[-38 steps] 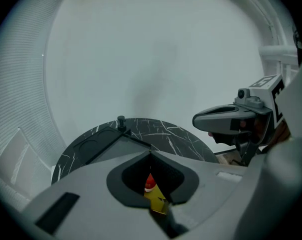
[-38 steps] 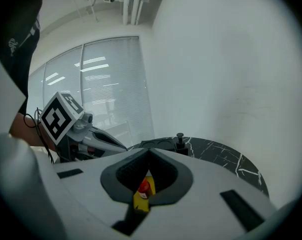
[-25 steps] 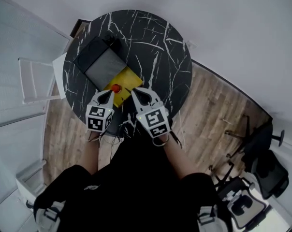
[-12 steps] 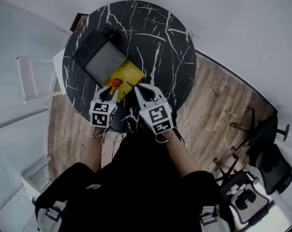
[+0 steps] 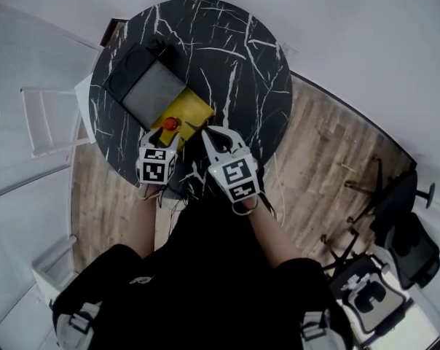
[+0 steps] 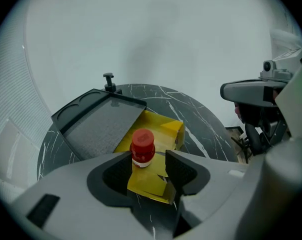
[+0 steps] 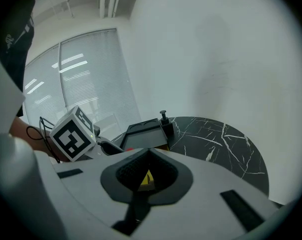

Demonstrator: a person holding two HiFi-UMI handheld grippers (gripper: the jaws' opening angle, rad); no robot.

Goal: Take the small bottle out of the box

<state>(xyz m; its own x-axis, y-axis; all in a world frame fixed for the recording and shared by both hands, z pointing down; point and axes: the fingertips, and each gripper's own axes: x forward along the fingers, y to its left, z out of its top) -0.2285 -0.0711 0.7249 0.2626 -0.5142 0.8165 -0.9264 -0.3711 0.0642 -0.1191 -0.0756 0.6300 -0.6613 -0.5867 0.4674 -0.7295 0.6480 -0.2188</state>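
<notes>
A small bottle with a red cap (image 6: 142,146) stands upright on the flattened yellow box (image 6: 158,131) near the front of the round black marble table (image 5: 234,57). My left gripper (image 6: 148,157) sits around the bottle, and its jaws are opening, with a gap on the right side and no pad pressing. From the head view the bottle (image 5: 171,123) is at the left gripper's (image 5: 169,134) tips. My right gripper (image 5: 205,133) hovers just right of the box (image 5: 187,111). Its jaws (image 7: 147,153) are shut with nothing seen held.
A dark tray with a grey mat (image 5: 143,86) lies behind the box at the table's left, with a small black knobbed piece (image 6: 109,81) at its far corner. A white chair (image 5: 52,119) stands left of the table and office chairs (image 5: 409,246) stand at the right on the wooden floor.
The left gripper's jaws have spread apart around the bottle, which stays standing on the yellow box. The right gripper has kept its place beside the box.
</notes>
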